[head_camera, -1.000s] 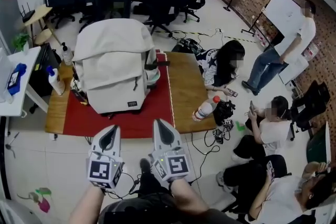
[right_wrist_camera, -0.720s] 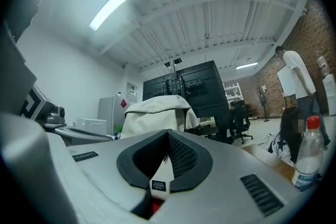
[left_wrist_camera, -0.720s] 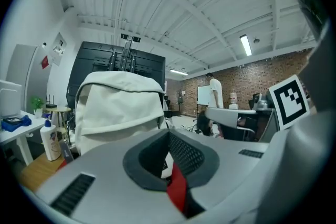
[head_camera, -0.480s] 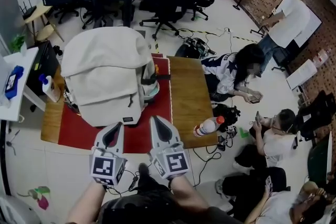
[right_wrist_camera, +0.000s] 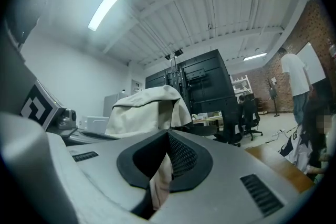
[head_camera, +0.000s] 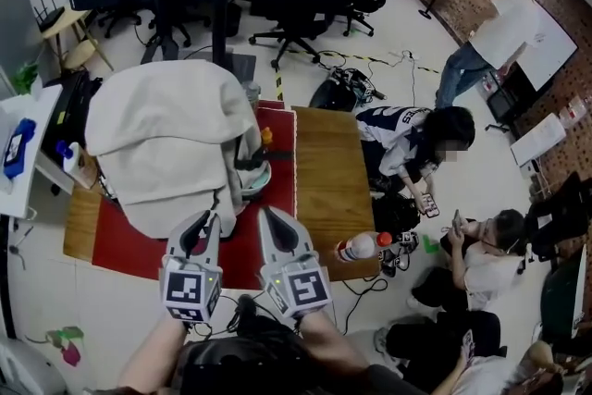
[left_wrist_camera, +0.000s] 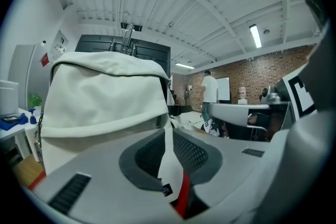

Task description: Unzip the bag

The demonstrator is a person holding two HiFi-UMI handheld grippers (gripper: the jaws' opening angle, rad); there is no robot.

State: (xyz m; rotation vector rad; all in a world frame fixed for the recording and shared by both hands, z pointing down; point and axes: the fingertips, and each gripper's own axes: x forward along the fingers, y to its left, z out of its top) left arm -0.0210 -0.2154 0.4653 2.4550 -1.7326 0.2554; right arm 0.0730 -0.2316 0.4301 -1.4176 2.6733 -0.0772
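Bag (head_camera: 171, 143) on desk (head_camera: 324, 171), left of centre, unzipping apparently not begun: left gripper (head_camera: 207, 217) fingers just parting, empty; right gripper (head_camera: 265, 212) fingers closed, empty.

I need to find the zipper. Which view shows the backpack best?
The left gripper view: the backpack is close, front on. The head view shows its top from above; the right gripper view, small and far.

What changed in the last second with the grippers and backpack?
Both grippers advanced toward the backpack; the left gripper has just been opening its jaws, gripping nothing. The right gripper stays shut, and the backpack still stands on the red mat.
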